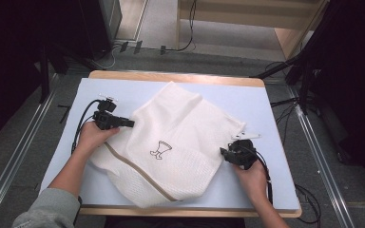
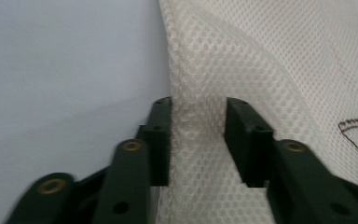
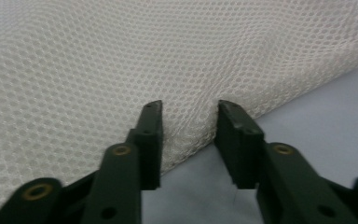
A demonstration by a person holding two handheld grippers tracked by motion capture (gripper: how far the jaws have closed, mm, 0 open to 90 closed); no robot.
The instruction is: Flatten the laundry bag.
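A white mesh bag with a small dark printed emblem and a tan band lies spread on the pale blue table top. My left gripper is at the bag's left edge. In the left gripper view its jaws stand apart with a raised fold of the mesh between them. My right gripper is at the bag's right edge. In the right gripper view its jaws stand apart over the mesh border, with bare table showing in the gap.
The table's wooden rim runs along the far side. Cables lie on the floor beyond it. Metal rails flank the table, and dark stands rise at the right.
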